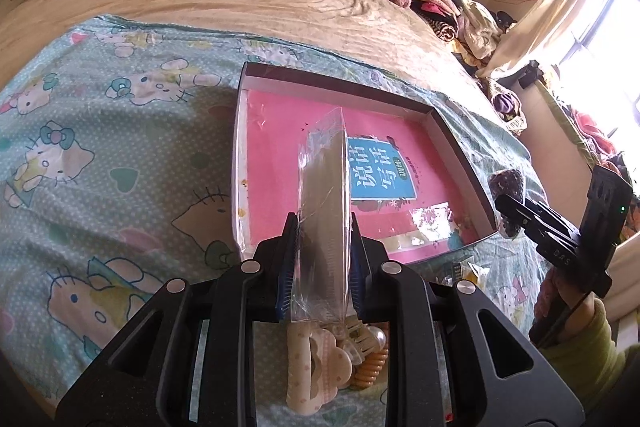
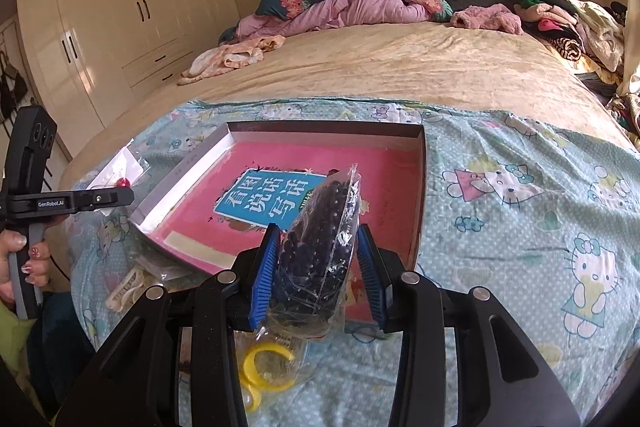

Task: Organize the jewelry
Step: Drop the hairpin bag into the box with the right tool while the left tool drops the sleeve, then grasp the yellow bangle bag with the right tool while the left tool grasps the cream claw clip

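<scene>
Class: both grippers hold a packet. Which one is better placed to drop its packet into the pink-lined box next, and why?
Probably left. The left gripper holds its clear flat packet right at the shallow pink-lined box. The right gripper, with the dark bead bag, seems further off its side.

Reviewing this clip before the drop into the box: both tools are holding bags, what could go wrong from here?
1. The left tool pinches the clear flat plastic bag only near its lower part; the slick film might slide out.
2. The right tool holds the bulging clear bag of dark beads with the right pad apparently apart from it, so it may drop short of the shallow cardboard box with the pink book.
3. Both bags head for one box, so the tools could collide.
</scene>
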